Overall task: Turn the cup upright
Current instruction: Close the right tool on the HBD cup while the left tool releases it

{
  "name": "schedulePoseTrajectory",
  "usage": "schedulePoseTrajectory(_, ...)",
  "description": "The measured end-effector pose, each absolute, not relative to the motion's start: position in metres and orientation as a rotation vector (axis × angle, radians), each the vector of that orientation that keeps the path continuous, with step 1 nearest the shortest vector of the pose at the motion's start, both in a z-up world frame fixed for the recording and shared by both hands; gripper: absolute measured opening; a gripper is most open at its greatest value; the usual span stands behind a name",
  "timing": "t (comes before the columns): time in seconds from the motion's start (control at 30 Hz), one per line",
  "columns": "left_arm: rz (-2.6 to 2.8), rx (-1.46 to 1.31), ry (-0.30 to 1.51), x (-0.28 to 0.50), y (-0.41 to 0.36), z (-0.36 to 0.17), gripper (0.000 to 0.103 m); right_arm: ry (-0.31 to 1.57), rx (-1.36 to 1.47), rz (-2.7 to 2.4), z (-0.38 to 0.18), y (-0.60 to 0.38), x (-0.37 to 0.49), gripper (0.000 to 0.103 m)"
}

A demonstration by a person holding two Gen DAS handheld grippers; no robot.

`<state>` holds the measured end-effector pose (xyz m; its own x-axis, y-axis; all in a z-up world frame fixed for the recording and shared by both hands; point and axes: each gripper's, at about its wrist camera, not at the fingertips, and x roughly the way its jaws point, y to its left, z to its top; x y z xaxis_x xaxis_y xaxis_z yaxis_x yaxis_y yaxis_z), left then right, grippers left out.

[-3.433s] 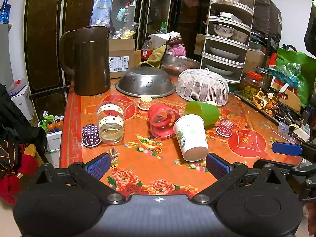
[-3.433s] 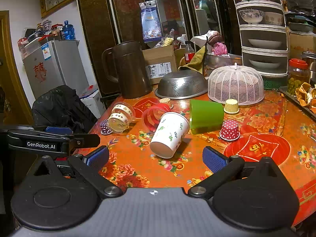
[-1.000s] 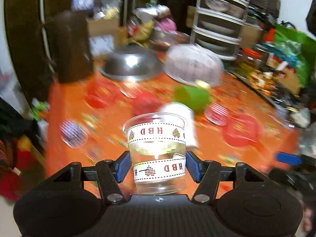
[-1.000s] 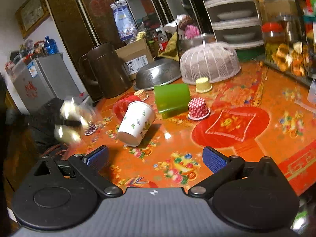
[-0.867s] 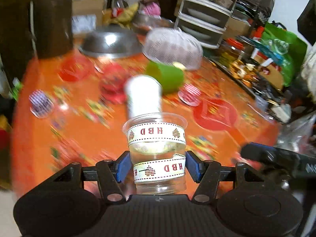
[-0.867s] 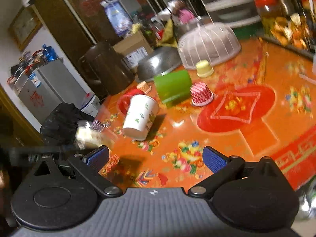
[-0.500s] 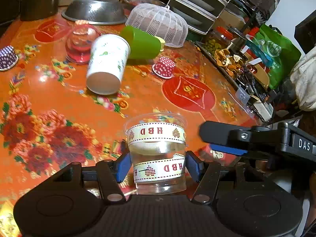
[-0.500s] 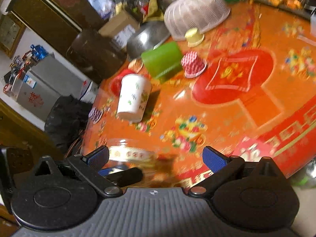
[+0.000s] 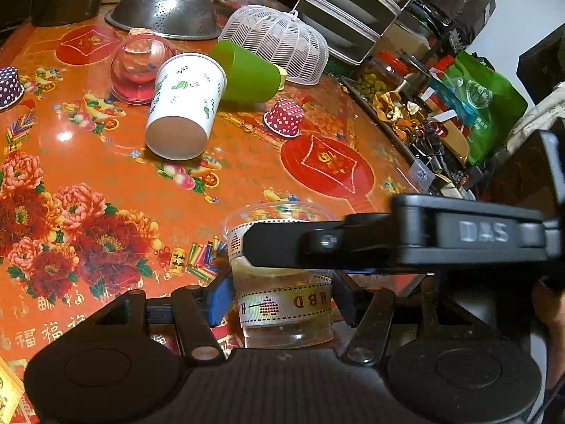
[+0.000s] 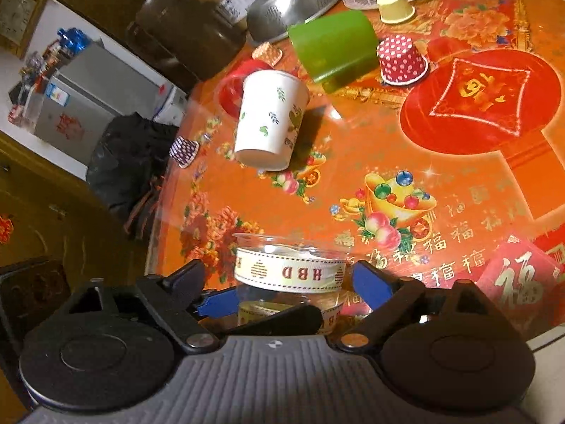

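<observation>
A clear plastic cup [image 9: 282, 304] with "HBD" ribbon bands stands upright between the blue pads of my left gripper [image 9: 282, 300], which is shut on its lower part near the table's front edge. In the right wrist view the same cup [image 10: 289, 272] sits between the fingers of my right gripper [image 10: 279, 282], which straddle its upper band; I cannot tell whether the pads touch it. One finger of the right gripper [image 9: 388, 236] crosses in front of the cup in the left view.
On the orange flowered tablecloth [image 9: 106, 183] lie a white leaf-print paper cup [image 9: 183, 106], a green cup [image 9: 247, 70] and a red clear cup [image 9: 137, 67], all on their sides. Small cupcake liners [image 9: 284, 118], a steel colander [image 9: 162, 12] and a white mesh cover [image 9: 279, 42] stand behind.
My left gripper picked up the clear cup and carried it to the table's front edge. My right gripper has swung in and closed around the cup's upper part.
</observation>
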<state>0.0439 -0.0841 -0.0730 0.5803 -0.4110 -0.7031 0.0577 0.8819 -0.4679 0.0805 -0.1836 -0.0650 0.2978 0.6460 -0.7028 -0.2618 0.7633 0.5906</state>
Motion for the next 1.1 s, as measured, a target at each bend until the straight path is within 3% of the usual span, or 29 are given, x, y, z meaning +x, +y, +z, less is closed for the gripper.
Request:
schedulePoseTrajectory(0.37,-0.31,-0.453,0.91,0.042,-0.077,-0.076,0.063,1.165,0.373,0.587,-0.069,-0.177,0.089,0.069)
schedulePoseTrajectory(0.7,-0.322,-0.452,0.915,0.039,-0.074,-0.076,0.065,1.164,0.343,0.579,-0.066,-0.171,0.087,0.067)
schedulePoseTrajectory(0.83,-0.346,-0.435,0.896,0.032,-0.072,-0.073,0.088,1.162,0.344,0.577,-0.066,-0.17,0.087,0.066)
schedulePoseTrajectory(0.9,-0.348,-0.404,0.857,0.025,-0.069,-0.068,0.094,1.161,0.351,0.579,-0.066,-0.17,0.087,0.066)
schedulePoseTrajectory(1.1,-0.357,-0.406,0.777,-0.008,-0.039,-0.064,0.094,1.15,0.34,0.593,-0.066,-0.168,0.083,0.066)
